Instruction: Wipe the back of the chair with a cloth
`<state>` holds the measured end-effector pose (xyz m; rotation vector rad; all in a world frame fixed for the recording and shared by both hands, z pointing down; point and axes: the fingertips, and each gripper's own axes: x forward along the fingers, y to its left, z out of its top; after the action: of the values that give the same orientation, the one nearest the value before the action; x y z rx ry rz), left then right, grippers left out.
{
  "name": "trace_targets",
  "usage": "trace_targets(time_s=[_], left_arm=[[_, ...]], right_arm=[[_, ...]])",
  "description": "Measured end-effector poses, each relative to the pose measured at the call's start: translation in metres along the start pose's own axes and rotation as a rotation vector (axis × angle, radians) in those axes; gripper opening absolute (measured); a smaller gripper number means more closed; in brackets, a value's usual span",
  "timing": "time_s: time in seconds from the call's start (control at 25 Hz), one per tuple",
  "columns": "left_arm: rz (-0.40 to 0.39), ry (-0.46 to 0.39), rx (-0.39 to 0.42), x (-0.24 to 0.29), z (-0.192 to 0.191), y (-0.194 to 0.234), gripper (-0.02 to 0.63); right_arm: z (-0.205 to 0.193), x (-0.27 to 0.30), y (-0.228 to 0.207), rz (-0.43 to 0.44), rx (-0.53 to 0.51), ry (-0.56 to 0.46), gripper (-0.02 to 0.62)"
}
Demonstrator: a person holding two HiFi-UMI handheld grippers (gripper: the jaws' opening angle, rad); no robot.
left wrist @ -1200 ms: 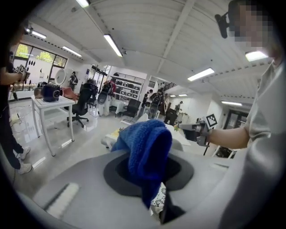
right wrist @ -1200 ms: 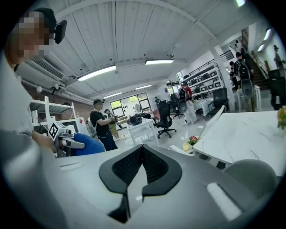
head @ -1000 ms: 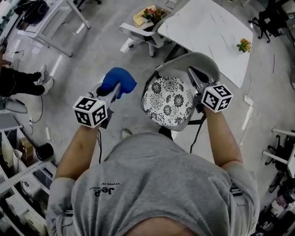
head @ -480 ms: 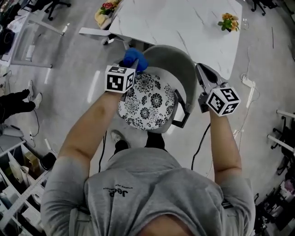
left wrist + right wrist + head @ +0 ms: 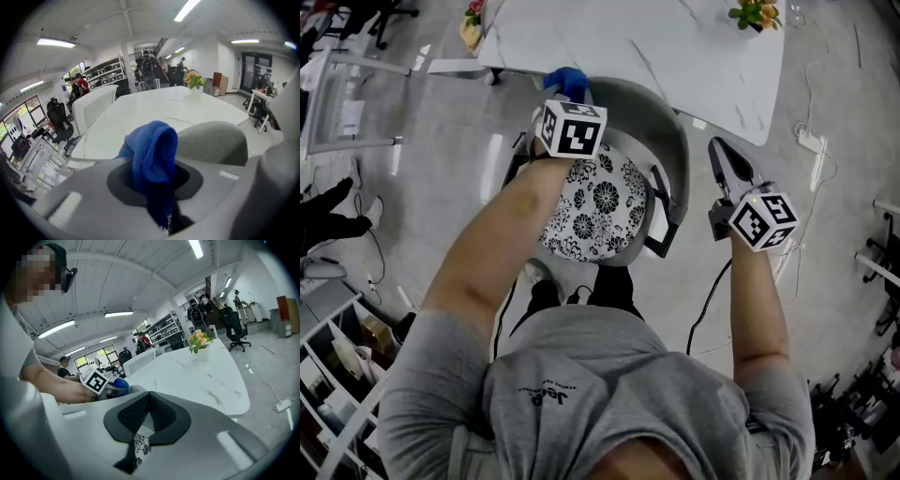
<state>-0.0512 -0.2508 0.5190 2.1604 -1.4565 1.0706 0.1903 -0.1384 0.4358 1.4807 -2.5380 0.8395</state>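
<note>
The chair has a grey curved back [image 5: 667, 120] and a black-and-white floral seat [image 5: 592, 208]. My left gripper [image 5: 565, 91] reaches over the seat to the back's upper left rim, shut on a blue cloth [image 5: 567, 81]. In the left gripper view the cloth [image 5: 152, 152] hangs bunched from the jaws, with the grey chair back [image 5: 212, 140] just behind it. My right gripper [image 5: 718, 147] hovers to the right of the chair, apart from it. In the right gripper view that gripper [image 5: 149, 397] is shut with nothing in it.
A white marble table [image 5: 656, 42] stands right behind the chair, with a flower pot [image 5: 755, 13] on its far side. A power strip [image 5: 811, 141] and cables lie on the floor at the right. Shelving [image 5: 333, 366] stands at the lower left.
My left gripper has carried the blue cloth from left of the chair, across the seat, up to the back's rim. The right gripper has moved off the chair to its right side.
</note>
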Motion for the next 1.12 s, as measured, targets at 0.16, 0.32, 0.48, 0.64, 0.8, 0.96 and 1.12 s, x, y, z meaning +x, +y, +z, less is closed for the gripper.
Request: trace_targets(time_s=[0.16,0.32,0.48,0.64,0.8,0.96,1.12], left_arm=[[0.02,0.003,0.007,-0.002,-0.003,-0.003,0.124],[0.016,0.009,-0.003,-0.004,-0.003,-0.006,0.124],[-0.019,0.014,0.0,-0.006,-0.002,-0.019,0.126],[-0.102,0.031,0.029,0.0,-0.002,-0.053,0.126],[-0.194,0.039,0.076,0.003,0.004,-0.092,0.126],[-0.26,0.052,0.167,0.004,0.007,-0.126,0.126],[-0.313,0.06,0.306,0.003,0.003,-0.155,0.126]], right_arm=[[0.001,-0.007,-0.006,-0.011,0.02,-0.024,0.003],[0.007,-0.011,-0.006,-0.008,0.01,-0.033,0.003],[0.01,-0.014,-0.007,-0.011,0.014,-0.041,0.003],[0.009,-0.016,-0.011,-0.013,0.012,-0.041,0.003],[0.013,-0.022,-0.014,-0.018,0.012,-0.052,0.003],[0.018,-0.03,-0.022,-0.028,0.015,-0.068,0.003],[0.019,-0.036,-0.028,-0.037,0.022,-0.078,0.003]])
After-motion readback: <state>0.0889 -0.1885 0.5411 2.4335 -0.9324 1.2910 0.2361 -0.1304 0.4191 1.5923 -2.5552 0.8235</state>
